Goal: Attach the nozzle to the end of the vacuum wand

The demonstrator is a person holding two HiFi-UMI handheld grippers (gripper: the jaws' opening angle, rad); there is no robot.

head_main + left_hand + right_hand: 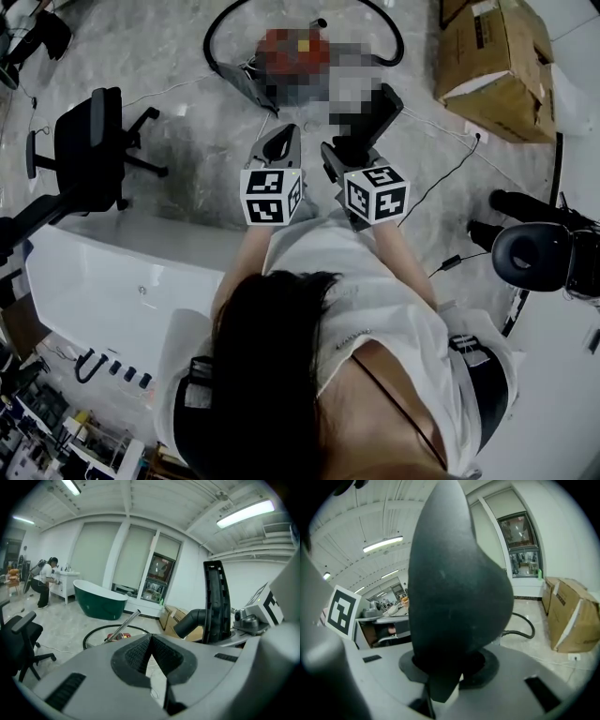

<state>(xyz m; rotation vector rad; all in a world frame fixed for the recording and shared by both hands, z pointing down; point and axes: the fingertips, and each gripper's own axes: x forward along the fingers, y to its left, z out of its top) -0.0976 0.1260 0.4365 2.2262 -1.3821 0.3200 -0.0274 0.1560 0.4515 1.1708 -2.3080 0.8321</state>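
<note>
- One black office chair (89, 150) stands on the floor, well to the left of the red vacuum cleaner (286, 52).
- One white bathtub (122, 281) is also left of the vacuum cleaner, closer to the person than that chair.
- In the left gripper view, one green bathtub (100, 603) stands far behind the vacuum cleaner.
- There is one vacuum cleaner. One black hose (214, 56) makes a big loop around it.
- One shiny wand (125, 624) sticks up from the vacuum cleaner at a tilt. Its top end is bare.
- The left gripper (279, 141) is in the air on the person's side of the vacuum cleaner. Its jaws are squeezed tight together with nothing between them.
- The right gripper (450, 667) is just to the right of the left one. Its jaws are clamped on the one black nozzle (375, 112).
- The nozzle is up in the air, near the right side of the vacuum cleaner and apart from the wand.
- There are two marker cubes (272, 195), one on each gripper.
- Two cardboard boxes (492, 66) sit on the floor to the right of the vacuum cleaner.
- A second black chair (530, 253) is far to the right of the vacuum cleaner, so there are two chairs in all.
</note>
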